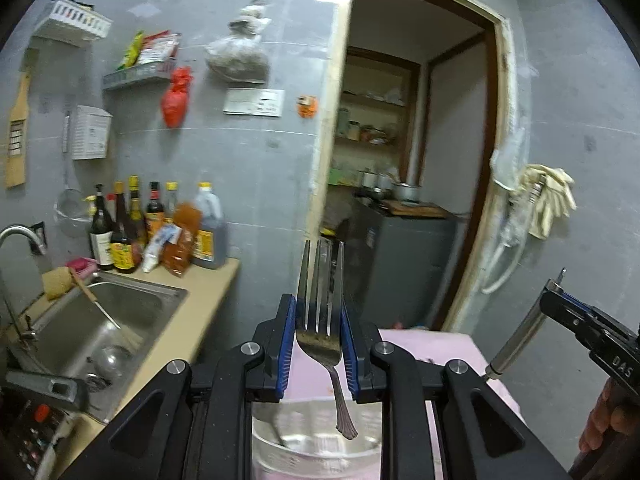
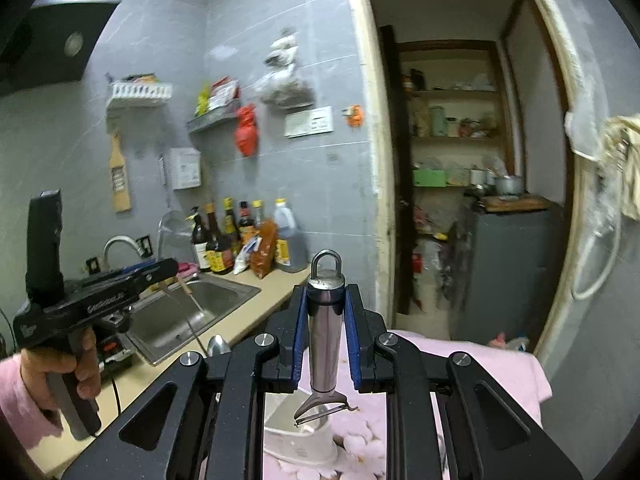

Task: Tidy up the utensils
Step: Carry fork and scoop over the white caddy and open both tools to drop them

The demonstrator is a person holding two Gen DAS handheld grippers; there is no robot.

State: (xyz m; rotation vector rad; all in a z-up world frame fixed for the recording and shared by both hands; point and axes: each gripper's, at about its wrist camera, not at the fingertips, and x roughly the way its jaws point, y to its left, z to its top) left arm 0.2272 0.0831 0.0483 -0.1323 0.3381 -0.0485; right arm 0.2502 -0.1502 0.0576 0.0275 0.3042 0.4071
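Observation:
My left gripper [image 1: 319, 312] is shut on a steel fork [image 1: 320, 304], tines pointing up and away, handle hanging down over a clear glass cup [image 1: 316, 454] on the pink cloth [image 1: 424, 344]. My right gripper [image 2: 326, 308] is shut on a steel peeler [image 2: 326, 328], hanging loop up, blade down above a white cup [image 2: 300, 440] on the pink flowered cloth [image 2: 500, 364]. The right gripper with the peeler handle [image 1: 516, 340] also shows at the right of the left wrist view. The left gripper's body [image 2: 92, 300] shows at the left of the right wrist view.
A steel sink [image 1: 100, 320] with a brush sits in the beige counter [image 1: 208, 292] at left, a faucet [image 1: 20, 236] beside it. Sauce bottles [image 1: 152, 228] stand at the counter's back. An open doorway [image 1: 408, 160] lies ahead. Gloves [image 1: 548, 196] hang on the right wall.

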